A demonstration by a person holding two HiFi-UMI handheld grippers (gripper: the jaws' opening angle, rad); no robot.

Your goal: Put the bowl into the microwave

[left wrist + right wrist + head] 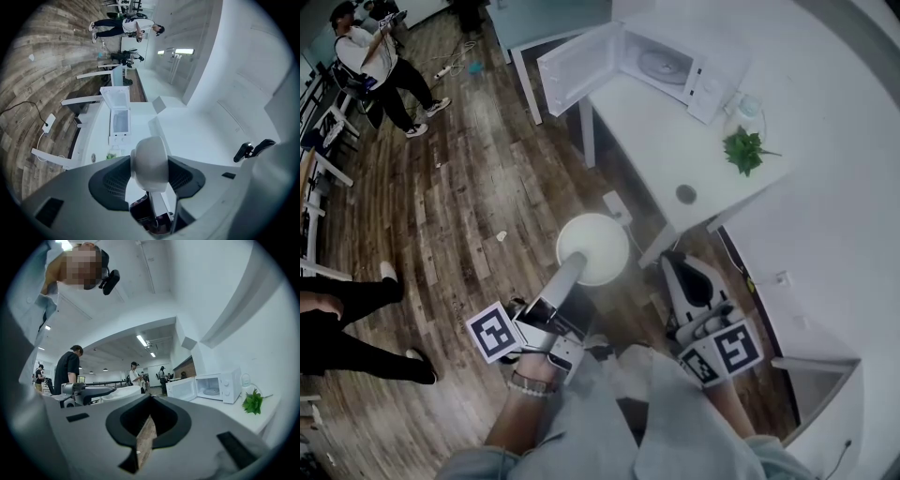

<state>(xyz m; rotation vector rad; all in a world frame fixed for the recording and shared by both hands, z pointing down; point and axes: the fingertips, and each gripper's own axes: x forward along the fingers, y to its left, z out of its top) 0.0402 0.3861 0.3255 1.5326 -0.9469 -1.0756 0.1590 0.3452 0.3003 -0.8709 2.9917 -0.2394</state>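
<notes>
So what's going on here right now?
A person holds a gripper in each hand. The left gripper is clamped on the rim of the bowl, held over the floor, short of the table. The microwave stands on that table with its door wide open and nothing on the turntable. The right gripper is shut and empty. The bowl is not yet inside.
</notes>
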